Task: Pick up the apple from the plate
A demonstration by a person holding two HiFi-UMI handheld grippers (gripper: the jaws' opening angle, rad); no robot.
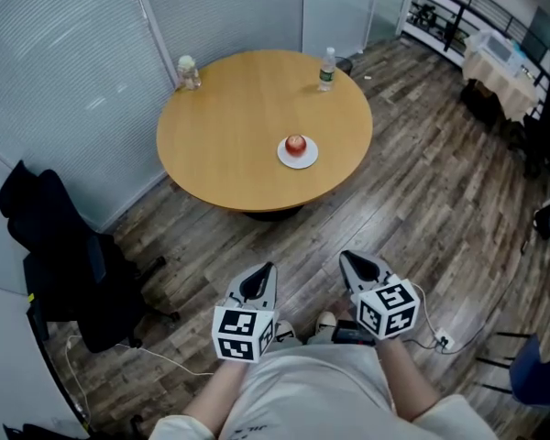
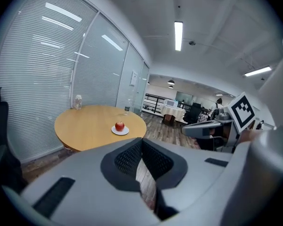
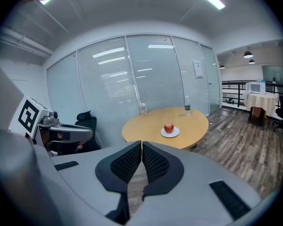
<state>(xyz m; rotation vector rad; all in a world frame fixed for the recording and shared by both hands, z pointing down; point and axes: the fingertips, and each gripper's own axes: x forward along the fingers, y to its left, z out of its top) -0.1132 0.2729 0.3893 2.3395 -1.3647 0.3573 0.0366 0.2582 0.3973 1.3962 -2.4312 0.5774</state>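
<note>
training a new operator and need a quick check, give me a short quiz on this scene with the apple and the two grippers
1. True or false: the apple lies on the plate.
2. What else stands on the table? A bottles, B mugs, C books.
3. Fill in: the jaws of the left gripper and the right gripper are both ____.
Key: 1 true; 2 A; 3 shut, with nothing between them.

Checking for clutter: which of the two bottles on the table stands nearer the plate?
The green-labelled bottle, on the right in the head view; the pale bottle sits farther left.
</note>
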